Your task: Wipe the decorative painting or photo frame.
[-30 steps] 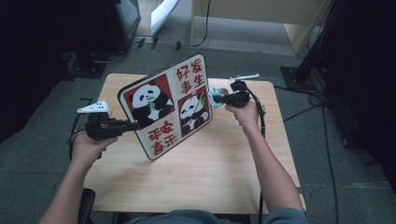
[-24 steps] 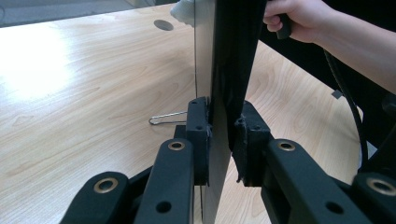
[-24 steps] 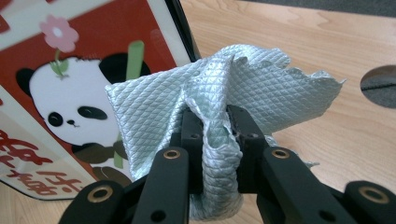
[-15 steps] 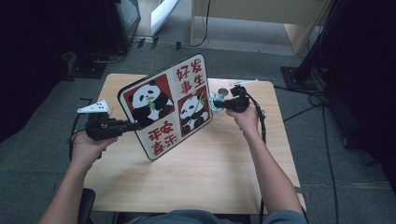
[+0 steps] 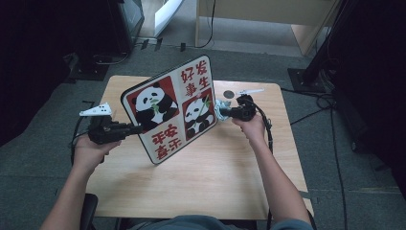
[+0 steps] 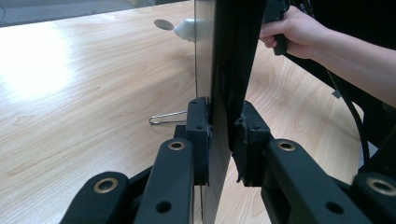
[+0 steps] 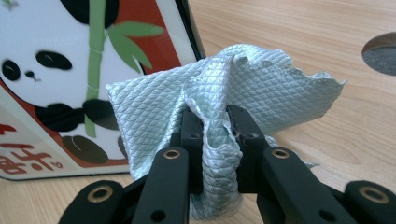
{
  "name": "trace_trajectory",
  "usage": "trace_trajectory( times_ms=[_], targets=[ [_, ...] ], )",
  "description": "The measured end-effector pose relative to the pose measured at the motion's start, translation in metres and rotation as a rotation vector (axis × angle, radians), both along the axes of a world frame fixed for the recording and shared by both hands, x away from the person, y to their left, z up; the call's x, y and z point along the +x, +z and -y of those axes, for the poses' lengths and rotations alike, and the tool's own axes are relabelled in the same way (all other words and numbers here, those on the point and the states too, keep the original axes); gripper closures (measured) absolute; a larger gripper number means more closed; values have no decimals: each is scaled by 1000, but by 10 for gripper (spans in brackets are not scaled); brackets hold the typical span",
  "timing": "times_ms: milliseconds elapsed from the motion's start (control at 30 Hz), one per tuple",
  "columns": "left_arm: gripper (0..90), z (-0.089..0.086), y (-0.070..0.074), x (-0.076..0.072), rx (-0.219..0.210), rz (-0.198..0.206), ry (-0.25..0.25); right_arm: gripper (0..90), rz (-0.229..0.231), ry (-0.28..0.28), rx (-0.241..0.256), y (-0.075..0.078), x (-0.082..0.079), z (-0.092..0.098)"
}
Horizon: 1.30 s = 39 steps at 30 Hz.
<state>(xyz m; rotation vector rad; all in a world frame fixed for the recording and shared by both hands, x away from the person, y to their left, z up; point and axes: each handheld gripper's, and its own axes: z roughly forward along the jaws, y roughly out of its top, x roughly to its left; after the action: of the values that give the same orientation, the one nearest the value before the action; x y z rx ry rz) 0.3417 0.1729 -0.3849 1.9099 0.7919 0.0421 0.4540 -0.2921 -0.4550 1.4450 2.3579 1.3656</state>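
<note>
Above the table (image 5: pixel 201 177), a panda board (image 5: pixel 170 108) held tilted.
Left gripper (image 6: pixel 219 135) clamps its edge; right gripper (image 7: pixel 215 126) pinches a pale green cloth (image 7: pixel 224 88) beside it.

One panda board (image 5: pixel 171 109), showing two pandas. One pale green cloth (image 7: pixel 219 112). One wire clip (image 6: pixel 167 118). One desk (image 5: pixel 201 187), with one round hole (image 5: pixel 229 94) toward its 1 o'clock corner. Two grippers.

Two hand-held black grippers
Left gripper (image 5: pixel 128 128) – grey triangular plate on top, brass-ringed jaw holes; right gripper (image 5: pixel 221 113) – black trailing cable.
</note>
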Motion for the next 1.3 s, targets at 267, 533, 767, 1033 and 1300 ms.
trace_trajectory(
  times_ms=[267, 533, 767, 1033, 1300],
  targets=[
    [785, 1, 0, -1, 1, 3, 6, 782, 11, -6, -6, -8, -5, 1],
    [785, 1, 0, -1, 4, 5, 6, 781, 26, 4, -44, -20, -9, 2],
    [785, 1, 0, -1, 3, 3, 7, 781, 24, 0, -52, -28, -13, 2],
    [785, 1, 1, -1, 5, 1, 12, 781, 37, 18, -99, -34, -17, 0],
    [777, 1, 1, -1, 6, 5, 14, 781, 65, 37, -154, -33, -20, -2]
  ],
)
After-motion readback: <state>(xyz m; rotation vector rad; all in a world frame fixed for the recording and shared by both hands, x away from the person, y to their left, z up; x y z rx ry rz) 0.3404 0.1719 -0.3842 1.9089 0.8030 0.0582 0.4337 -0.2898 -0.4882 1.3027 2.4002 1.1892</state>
